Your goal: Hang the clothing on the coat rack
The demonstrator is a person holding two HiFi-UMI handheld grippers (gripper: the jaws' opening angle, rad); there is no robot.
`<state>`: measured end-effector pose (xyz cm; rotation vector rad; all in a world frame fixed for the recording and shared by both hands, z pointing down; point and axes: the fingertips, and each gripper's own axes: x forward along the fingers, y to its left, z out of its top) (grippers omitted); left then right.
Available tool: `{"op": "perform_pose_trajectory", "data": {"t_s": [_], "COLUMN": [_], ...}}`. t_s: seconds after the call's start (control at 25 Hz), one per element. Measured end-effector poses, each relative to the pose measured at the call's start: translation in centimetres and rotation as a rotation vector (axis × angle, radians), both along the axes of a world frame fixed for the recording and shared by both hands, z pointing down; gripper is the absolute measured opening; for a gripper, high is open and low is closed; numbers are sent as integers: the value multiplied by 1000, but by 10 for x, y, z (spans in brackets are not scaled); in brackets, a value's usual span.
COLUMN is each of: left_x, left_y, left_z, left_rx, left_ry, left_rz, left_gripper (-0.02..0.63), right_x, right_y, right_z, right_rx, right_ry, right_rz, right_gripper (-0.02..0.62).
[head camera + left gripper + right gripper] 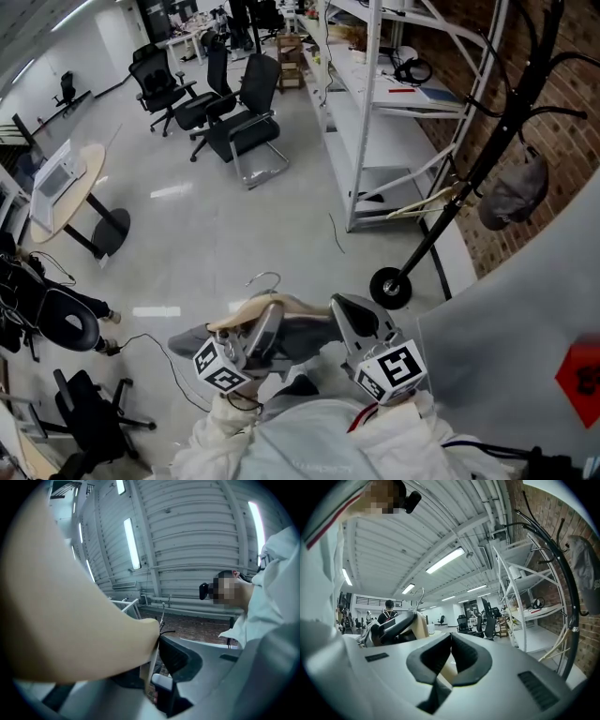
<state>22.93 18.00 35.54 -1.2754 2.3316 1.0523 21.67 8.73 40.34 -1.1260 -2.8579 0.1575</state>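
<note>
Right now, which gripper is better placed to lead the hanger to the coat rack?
Right, probably. The right gripper clamps the hanger at the end nearer the coat rack, which stands on that side. The left gripper clamps the far end.

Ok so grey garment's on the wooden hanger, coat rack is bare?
Not bare: the head view shows a grey cap hanging on the coat rack. The grey garment is on the wooden hanger, as you said.
</note>
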Motion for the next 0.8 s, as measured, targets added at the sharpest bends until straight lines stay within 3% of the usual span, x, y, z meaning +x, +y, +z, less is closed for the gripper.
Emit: {"op": "perform_pose_trajectory", "data": {"t_s": [0.28,0.8], "left_x": [-49,-105], "left_y": [35,84], "left_z": [-1,-2], "left_rx": [-5,-11], "left_ry": [-3,-30], "left_rz": [20,38], "left_gripper": [100,100], "right_x": [-47,-104], "right_y": [32,80], "right_z": [2,7], "right_rx": [-2,7], "right_ry": [12,13], "right_rz": [18,44], "right_gripper": [25,25]}}
